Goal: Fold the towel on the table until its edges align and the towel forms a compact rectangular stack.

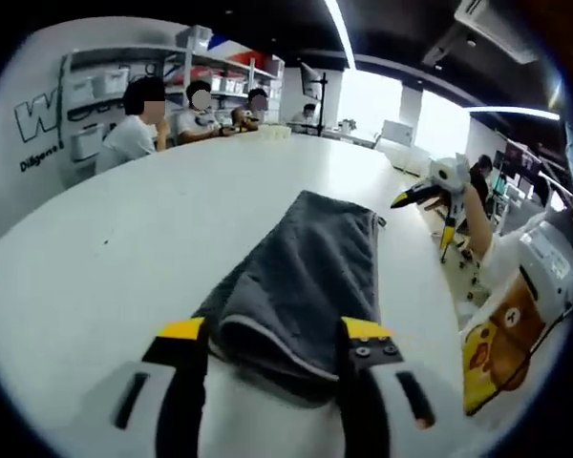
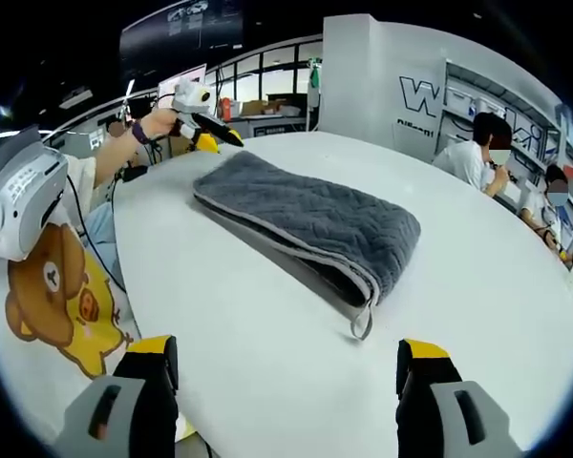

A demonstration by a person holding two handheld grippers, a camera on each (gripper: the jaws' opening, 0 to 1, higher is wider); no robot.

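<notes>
A dark grey towel (image 1: 310, 267) lies folded into a long thick stack on the round white table (image 1: 124, 248), its layered edges trimmed in light grey. My left gripper (image 1: 272, 334) is open, low at the towel's near end, with that end lying between the yellow-tipped jaws. In the right gripper view the towel (image 2: 315, 224) stretches away to the left, a small loop hanging at its near corner. My right gripper (image 2: 288, 358) is open over bare table, short of the towel. The left gripper (image 2: 202, 113) shows beyond the towel's far end, and the right gripper (image 1: 437, 196) shows off the table's right side.
Several people (image 1: 138, 129) sit at the table's far side in front of white shelves (image 1: 95, 95). The person holding the grippers, in a headset (image 2: 19, 205) and a yellow bear shirt (image 2: 62, 296), stands at the table's edge. Bare tabletop (image 2: 477, 286) surrounds the towel.
</notes>
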